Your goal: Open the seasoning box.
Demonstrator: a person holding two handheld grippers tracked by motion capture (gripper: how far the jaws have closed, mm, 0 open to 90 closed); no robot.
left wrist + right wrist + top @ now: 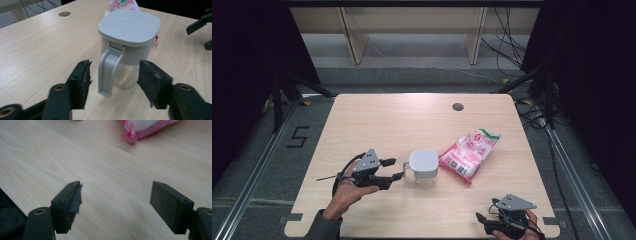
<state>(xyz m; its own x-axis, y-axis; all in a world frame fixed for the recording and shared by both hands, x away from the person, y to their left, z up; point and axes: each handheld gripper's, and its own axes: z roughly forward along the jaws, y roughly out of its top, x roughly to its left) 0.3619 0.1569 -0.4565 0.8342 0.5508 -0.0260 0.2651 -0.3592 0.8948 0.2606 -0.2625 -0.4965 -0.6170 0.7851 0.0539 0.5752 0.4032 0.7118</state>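
Looks like the grab step: the left gripper (113, 75), spread wide, is lined up around the handle of the clear lidded grey-topped plastic jug (128, 47) mid-frame; next, closing is needed. The right gripper (116, 205) is parked released, lower right.

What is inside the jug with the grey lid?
Through the clear lower wall of the jug nothing shows inside; it looks empty. The lid and grey upper band hide the top part.

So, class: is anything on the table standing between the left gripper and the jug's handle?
Nothing visible does. The left gripper is open, its jaws either side of the jug's handle, with bare table between them. The pink bag lies beyond the jug.
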